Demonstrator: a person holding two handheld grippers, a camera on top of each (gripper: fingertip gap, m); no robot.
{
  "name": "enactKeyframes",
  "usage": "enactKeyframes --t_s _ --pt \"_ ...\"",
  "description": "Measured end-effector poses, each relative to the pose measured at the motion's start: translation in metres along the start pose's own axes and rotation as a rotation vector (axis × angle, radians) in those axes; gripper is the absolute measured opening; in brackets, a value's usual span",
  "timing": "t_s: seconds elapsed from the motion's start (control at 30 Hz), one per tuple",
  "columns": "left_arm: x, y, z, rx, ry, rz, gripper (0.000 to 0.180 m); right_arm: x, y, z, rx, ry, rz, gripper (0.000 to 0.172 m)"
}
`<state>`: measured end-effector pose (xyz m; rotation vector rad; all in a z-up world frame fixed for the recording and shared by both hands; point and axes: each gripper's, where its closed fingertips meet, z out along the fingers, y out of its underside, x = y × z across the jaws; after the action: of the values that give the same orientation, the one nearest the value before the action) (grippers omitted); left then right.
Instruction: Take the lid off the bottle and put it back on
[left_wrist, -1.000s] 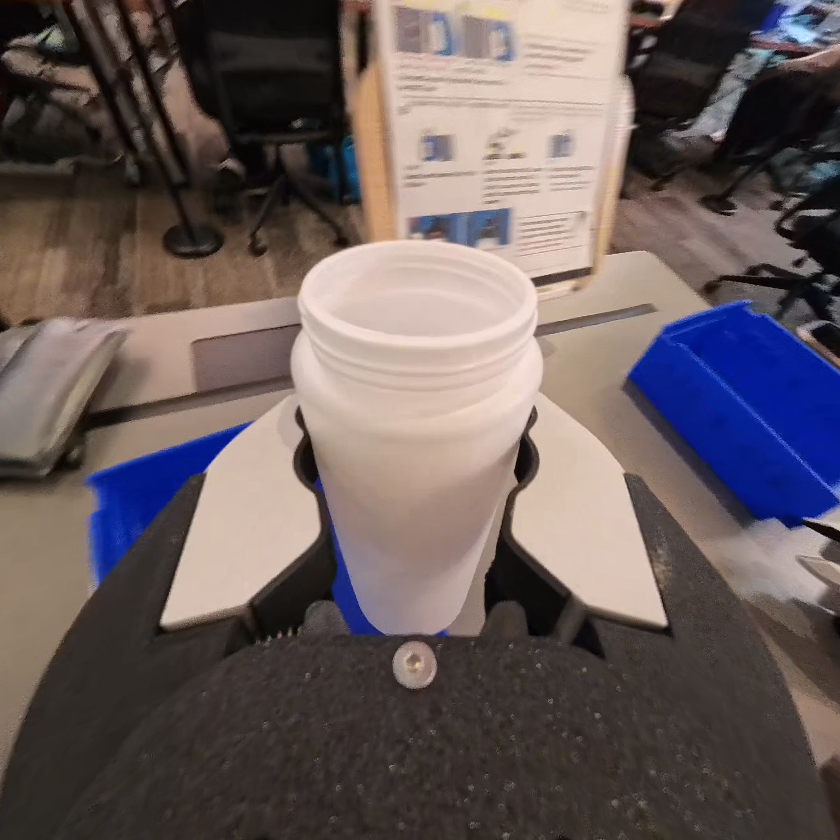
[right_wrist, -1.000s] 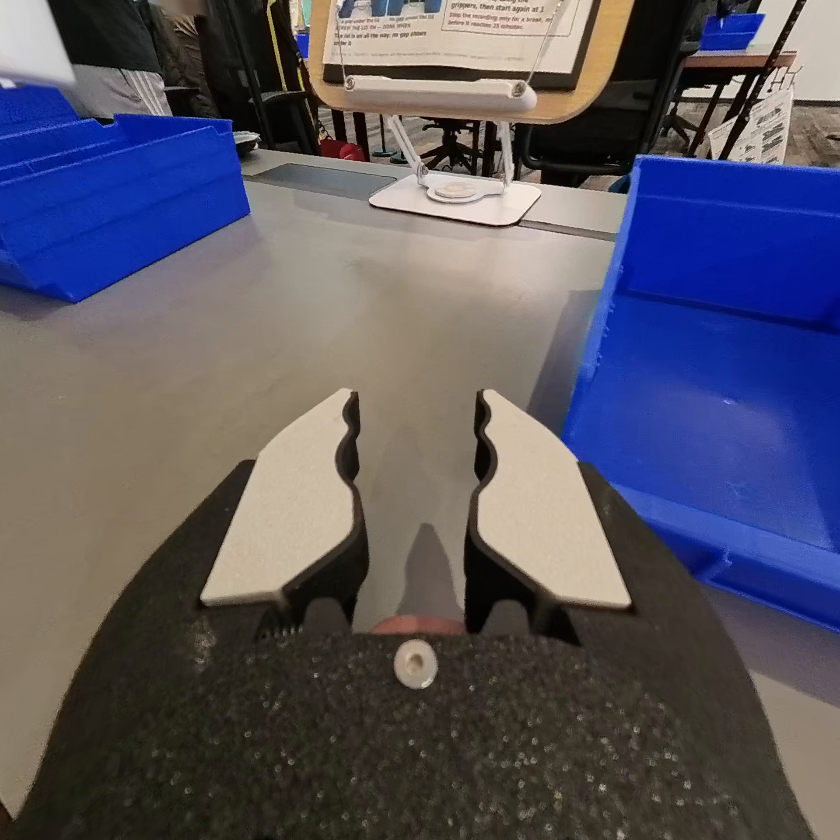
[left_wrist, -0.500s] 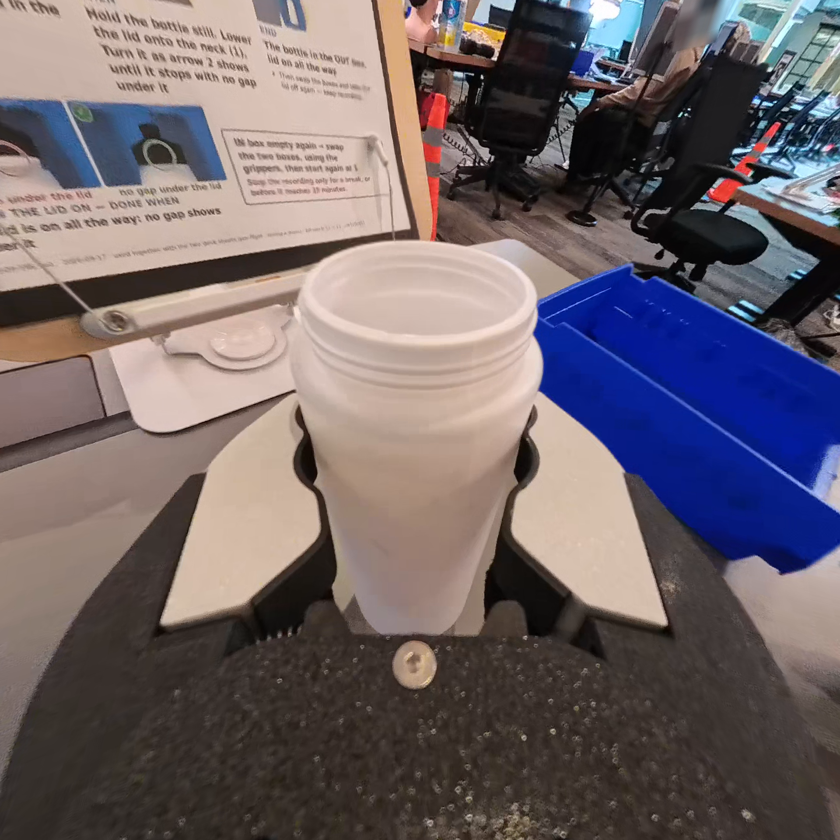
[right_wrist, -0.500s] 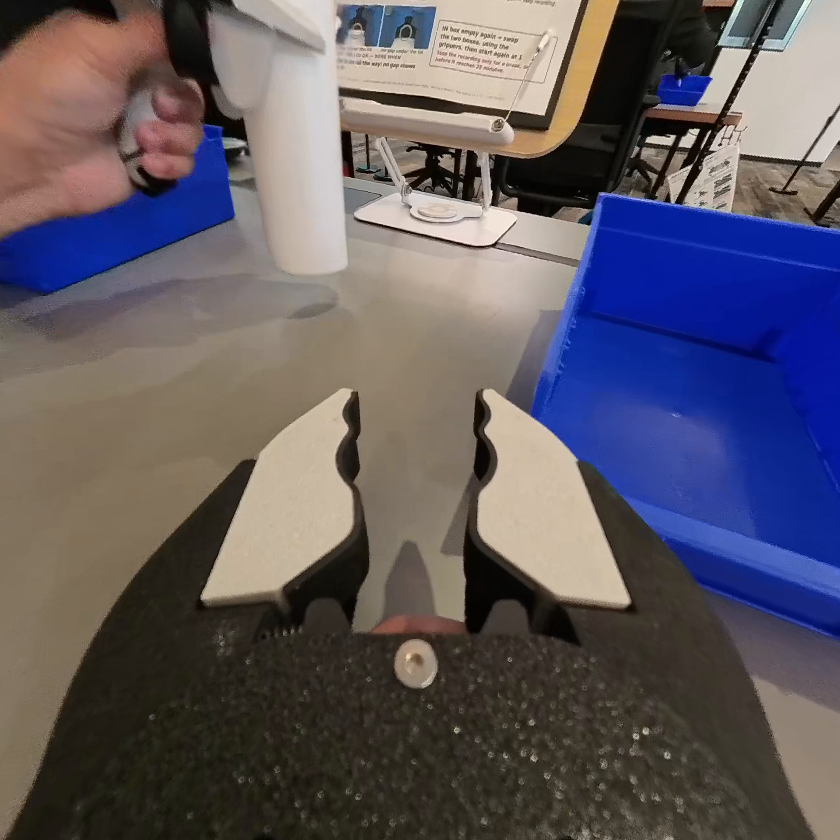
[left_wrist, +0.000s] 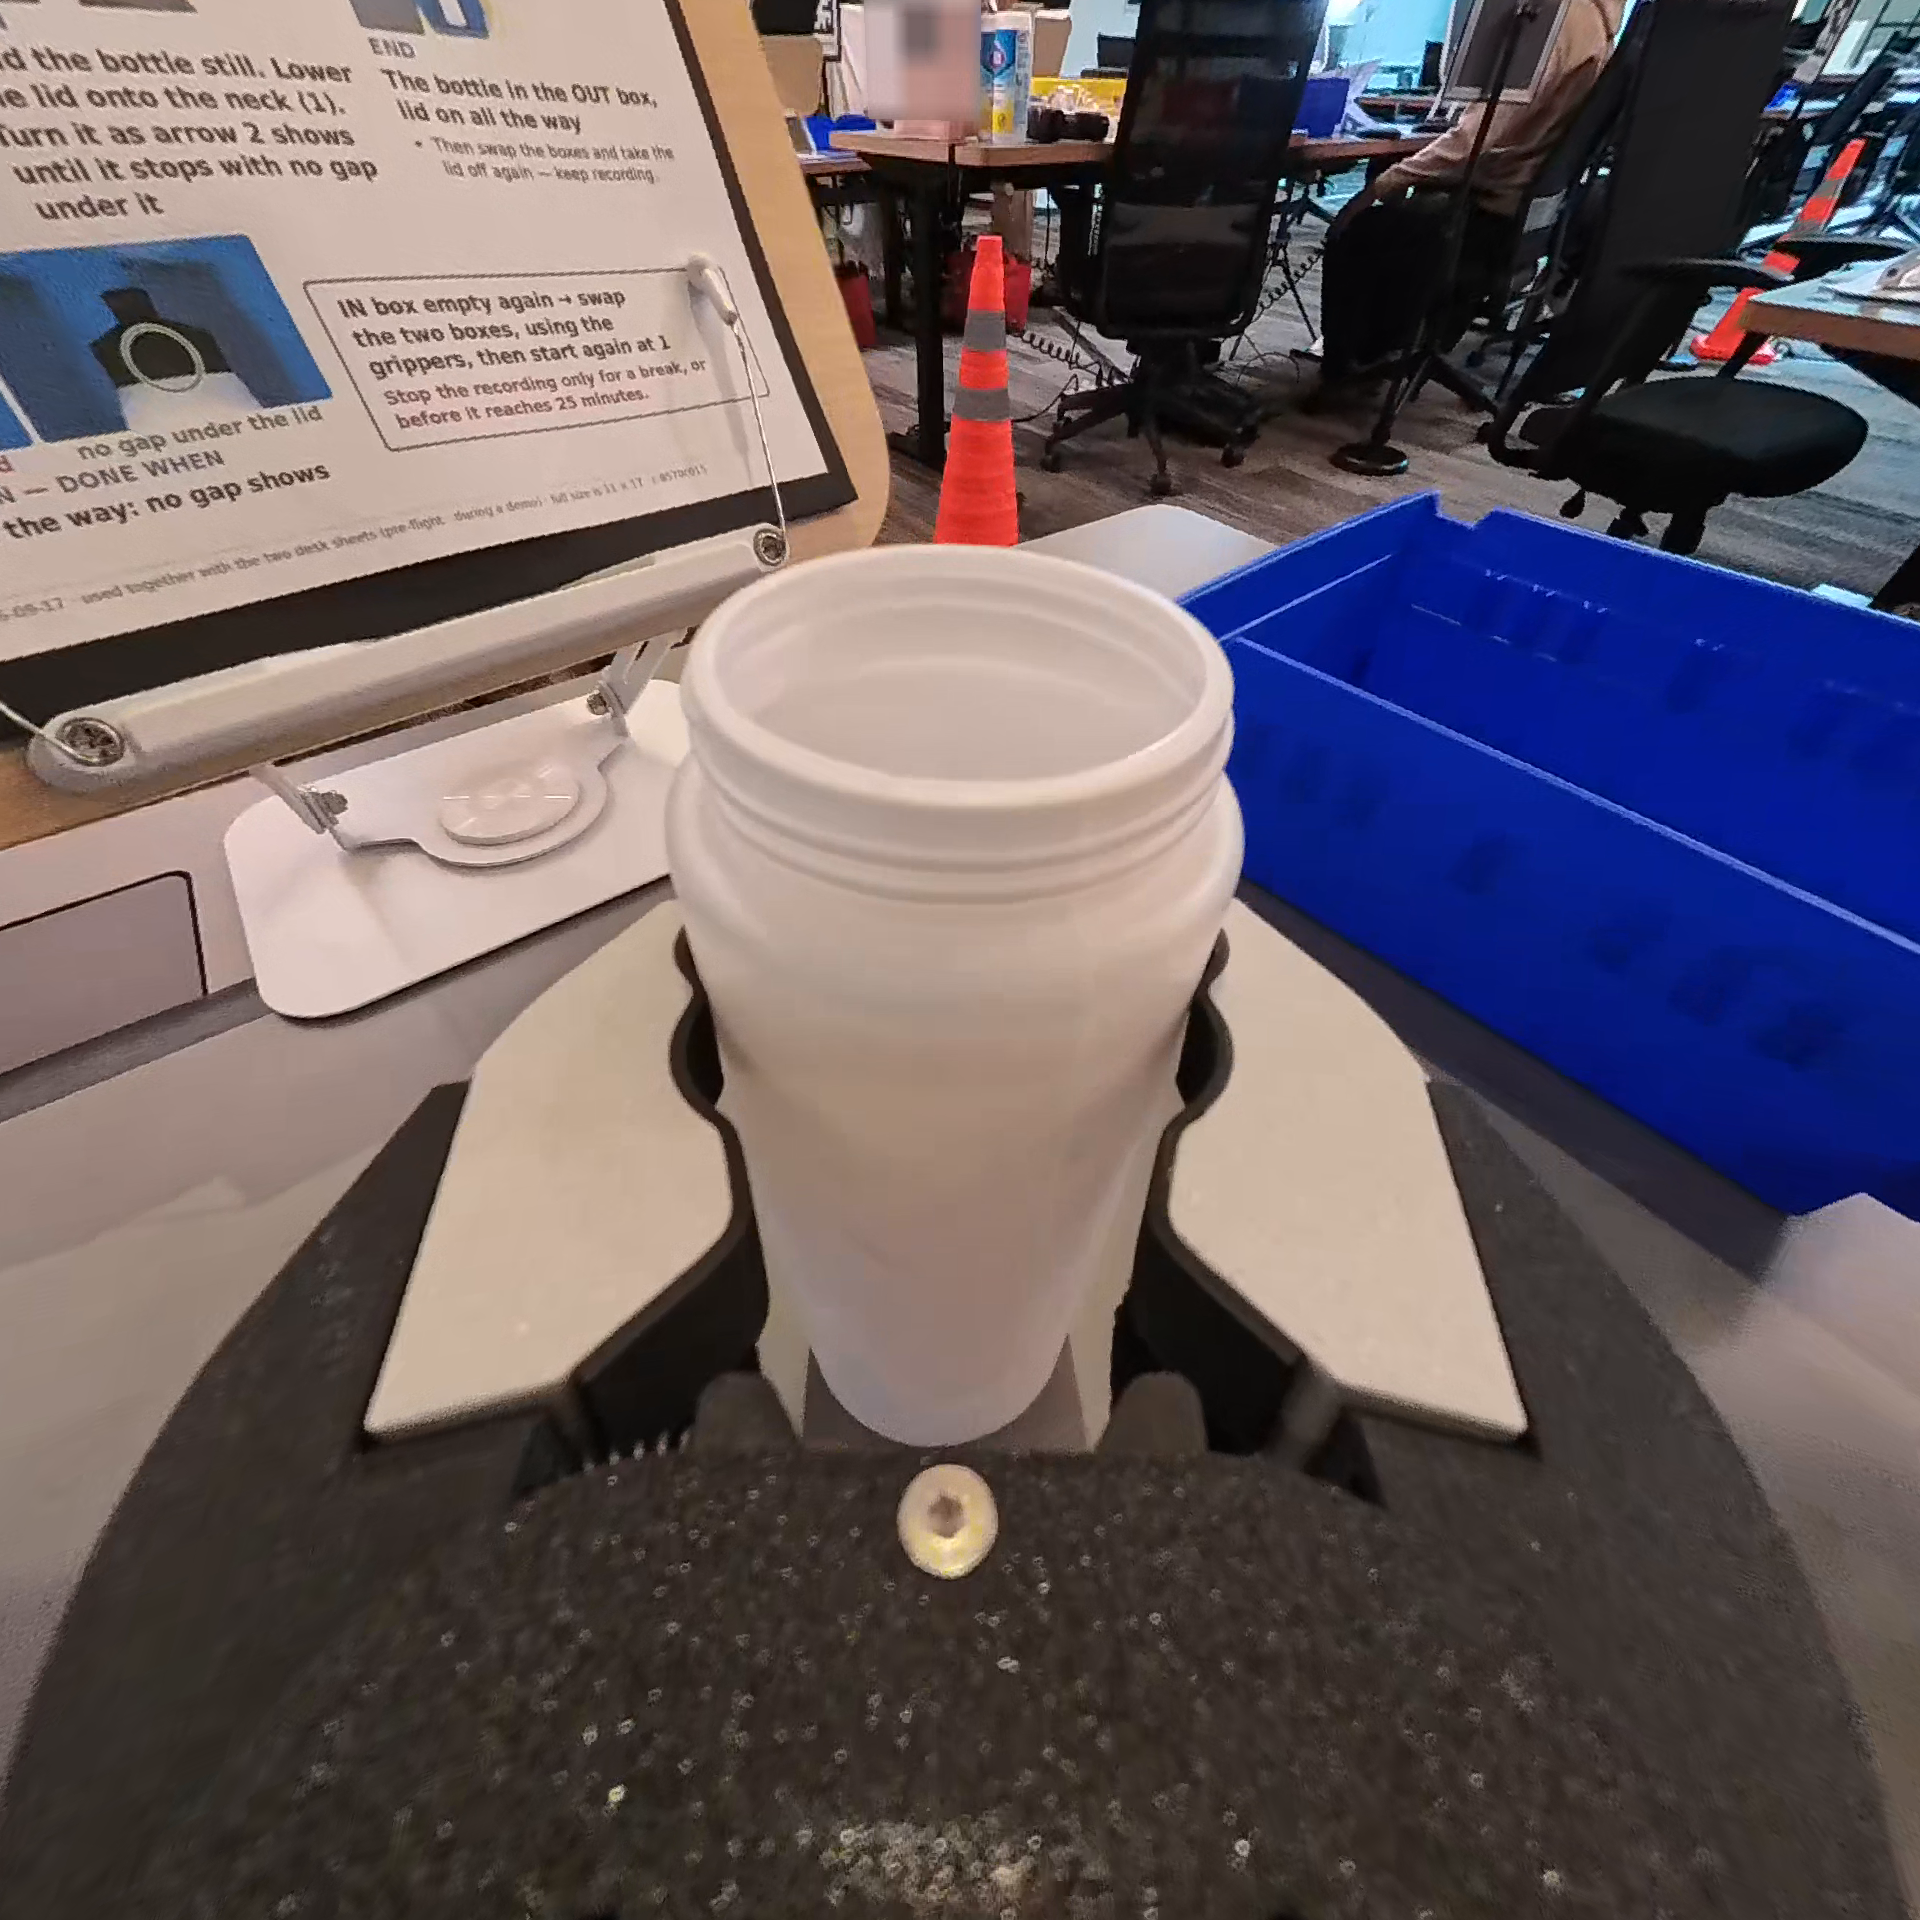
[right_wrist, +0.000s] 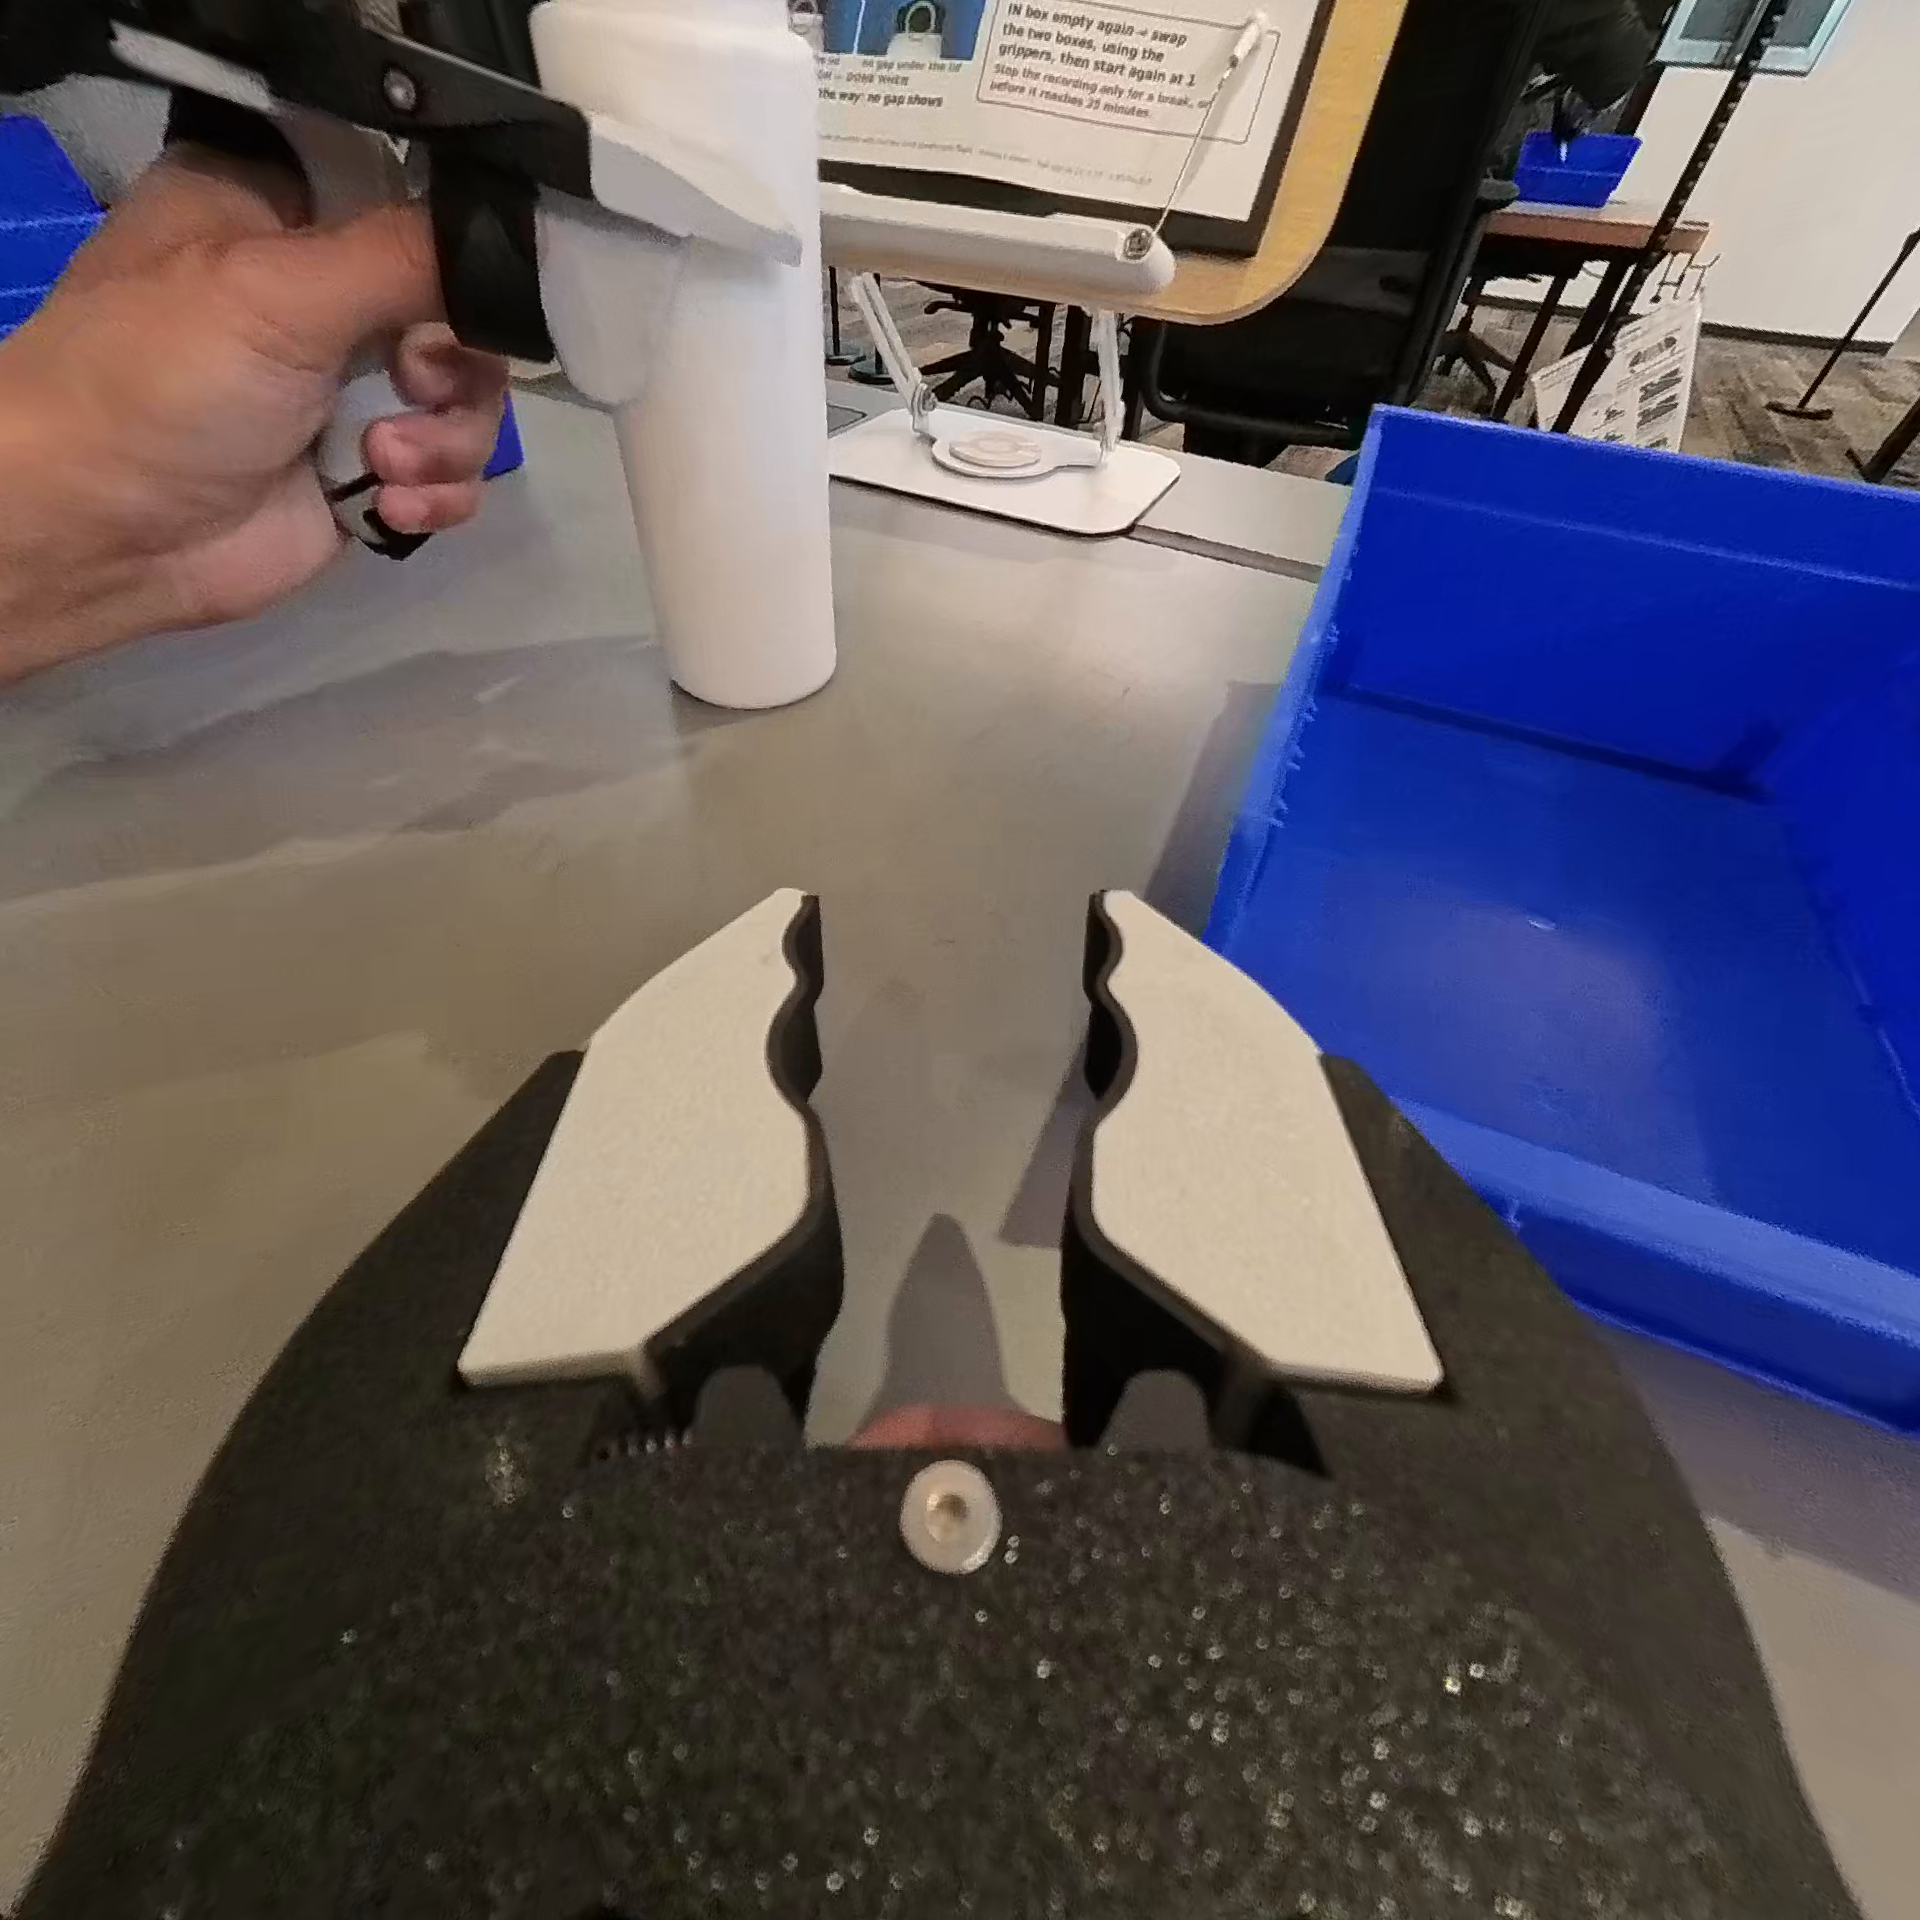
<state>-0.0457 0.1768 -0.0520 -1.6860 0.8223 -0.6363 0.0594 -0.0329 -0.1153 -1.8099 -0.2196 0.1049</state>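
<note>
The white, wide-mouthed plastic bottle (left_wrist: 951, 997) is seen with its lid off and its threaded neck bare, clamped at the body between the pads of the left hand-held gripper (left_wrist: 951, 997); in the right wrist view its base is seen touching, or just above, the grey bench (right_wrist: 364, 987), beside the open blue plastic bin (right_wrist: 1621, 987). The lid cannot be found in either view. The bottle appears empty, so it is judged to be light and easily tipped; the wall looks smooth and fairly stiff, though it may well yield somewhat if squeezed hard, and a slip under twisting load is to be reckoned with. A hold on the straight body below the shoulder, as now taken, is judged best, so that the threads are left free for the lid. The right hand-held gripper (right_wrist: 951, 997) is held with its fingers apart over the bench and nothing between them. No brand or label is seen on the bottle. Printed writing and pictures are carried by a white instruction sheet on a wooden-backed stand (left_wrist: 436, 343) behind the bottle.
</note>
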Motion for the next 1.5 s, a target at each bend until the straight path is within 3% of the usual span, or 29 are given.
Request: enactKeyframes --t_s 0.33,0.53,0.73,0.9,1.1,1.27,1.5 --pt "0.001 0.001 -0.023 -0.056 0.009 -0.002 0.098 -0.001 -0.001 0.002 0.002 -0.009 0.004 0.048" --pt "0.0 -0.004 -0.09 -0.078 0.027 0.023 0.095 -0.001 -0.002 -0.003 0.014 -0.025 0.049 0.049" --pt "-0.032 0.005 -0.165 -0.186 -0.023 0.001 0.088 -0.009 -0.001 0.001 0.003 -0.047 0.038 0.049" --pt "-0.095 0.036 -0.207 -0.442 -0.09 -0.105 0.091 -0.015 -0.001 0.006 -0.005 -0.067 0.038 0.049" --pt "-0.204 0.066 -0.227 -0.841 -0.182 0.081 0.083 -0.018 -0.003 0.009 0.001 -0.086 0.056 0.049" --pt "-0.276 0.089 -0.204 -1.058 -0.15 0.24 0.083 -0.024 -0.002 0.011 -0.008 -0.088 0.018 0.048" --pt "-0.323 0.145 -0.179 -1.363 -0.097 0.297 0.086 -0.027 0.0 0.008 -0.015 -0.085 -0.012 0.049"
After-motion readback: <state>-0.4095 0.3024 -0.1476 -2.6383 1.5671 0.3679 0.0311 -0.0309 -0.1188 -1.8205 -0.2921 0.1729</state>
